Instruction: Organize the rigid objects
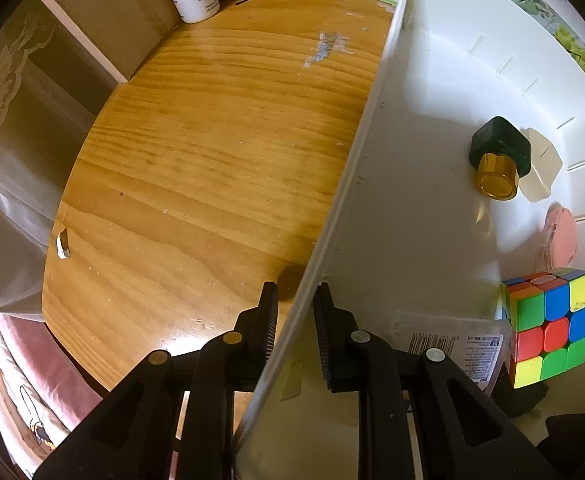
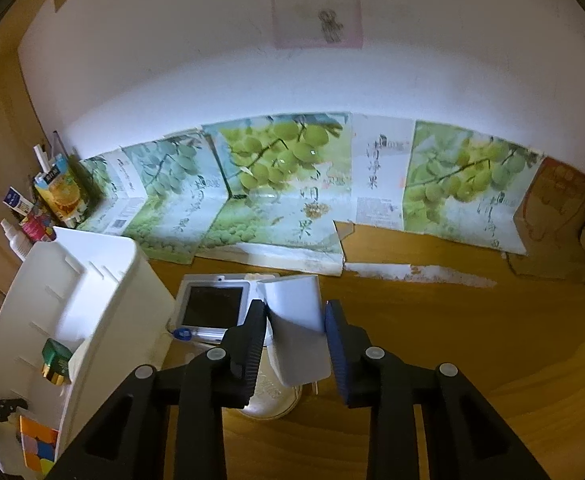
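One white bin [image 1: 432, 92] is clamped by its near wall in the left gripper [image 1: 294, 300]; inside, at right, one Rubik's cube [image 1: 548, 326] and one gold-capped bottle [image 1: 498, 156] are seen. One white box [image 2: 298, 328] is gripped, frame centre, by the right gripper [image 2: 294, 334].

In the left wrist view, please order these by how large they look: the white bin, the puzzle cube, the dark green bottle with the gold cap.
1. white bin, by far the largest.
2. puzzle cube.
3. dark green bottle with gold cap.

The cube sits nearer the camera, so its lead over the bottle is unsure.
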Action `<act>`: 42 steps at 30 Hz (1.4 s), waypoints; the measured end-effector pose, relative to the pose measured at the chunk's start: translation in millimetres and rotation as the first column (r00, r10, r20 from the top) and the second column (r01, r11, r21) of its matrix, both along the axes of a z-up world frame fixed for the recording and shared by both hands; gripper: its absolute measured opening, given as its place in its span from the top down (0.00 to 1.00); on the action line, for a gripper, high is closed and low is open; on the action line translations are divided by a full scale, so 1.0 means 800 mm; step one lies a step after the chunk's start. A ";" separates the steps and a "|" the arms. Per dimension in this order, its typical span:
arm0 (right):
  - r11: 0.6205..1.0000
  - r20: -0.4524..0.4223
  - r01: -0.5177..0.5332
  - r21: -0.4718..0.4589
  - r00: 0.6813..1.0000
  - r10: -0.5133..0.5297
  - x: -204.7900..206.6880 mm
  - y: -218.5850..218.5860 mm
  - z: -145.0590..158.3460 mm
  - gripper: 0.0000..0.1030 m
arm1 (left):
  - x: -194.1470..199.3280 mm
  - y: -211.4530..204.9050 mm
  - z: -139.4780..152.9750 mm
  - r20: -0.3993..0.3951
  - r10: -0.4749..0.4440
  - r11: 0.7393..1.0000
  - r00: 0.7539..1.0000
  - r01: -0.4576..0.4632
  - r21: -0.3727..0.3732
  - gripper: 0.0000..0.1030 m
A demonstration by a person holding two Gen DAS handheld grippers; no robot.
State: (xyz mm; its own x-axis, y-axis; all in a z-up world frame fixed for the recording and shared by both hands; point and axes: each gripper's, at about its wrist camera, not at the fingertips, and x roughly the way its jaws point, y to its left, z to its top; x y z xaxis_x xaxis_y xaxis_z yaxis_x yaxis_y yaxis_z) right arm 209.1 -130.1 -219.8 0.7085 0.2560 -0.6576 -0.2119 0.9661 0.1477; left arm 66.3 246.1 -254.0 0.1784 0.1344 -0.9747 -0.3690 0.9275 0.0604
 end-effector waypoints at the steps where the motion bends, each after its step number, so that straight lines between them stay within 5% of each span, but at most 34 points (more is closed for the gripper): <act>1: 1.000 0.011 0.001 0.001 1.000 -0.001 -0.004 0.000 0.006 0.71 | 0.000 0.000 0.000 0.002 -0.005 1.000 1.000 0.005 -0.001 0.79; 18: 1.000 0.128 -0.027 -0.007 0.991 0.028 -0.088 0.024 0.078 0.73 | -0.005 0.000 0.006 0.016 -0.115 0.993 0.993 0.116 -0.019 0.80; 20: 0.999 0.156 -0.042 0.000 0.987 0.042 -0.104 0.030 0.087 0.93 | -0.005 0.001 0.007 0.014 -0.133 0.991 0.991 0.133 -0.022 0.80; 25: 0.995 0.208 -0.096 -0.014 0.973 0.096 -0.134 0.054 0.106 0.93 | -0.003 -0.003 0.007 0.009 -0.181 0.983 0.983 0.181 -0.024 0.80; 39: 1.000 0.005 -0.028 -0.009 1.000 0.028 -0.167 0.057 0.051 0.92 | -0.001 -0.014 0.013 0.010 -0.280 0.960 0.960 0.280 -0.014 0.80; 42: 1.000 -0.043 -0.023 -0.003 0.999 0.022 -0.172 0.057 0.035 0.83 | -0.001 -0.016 0.011 0.005 -0.289 0.957 0.957 0.289 -0.013 0.80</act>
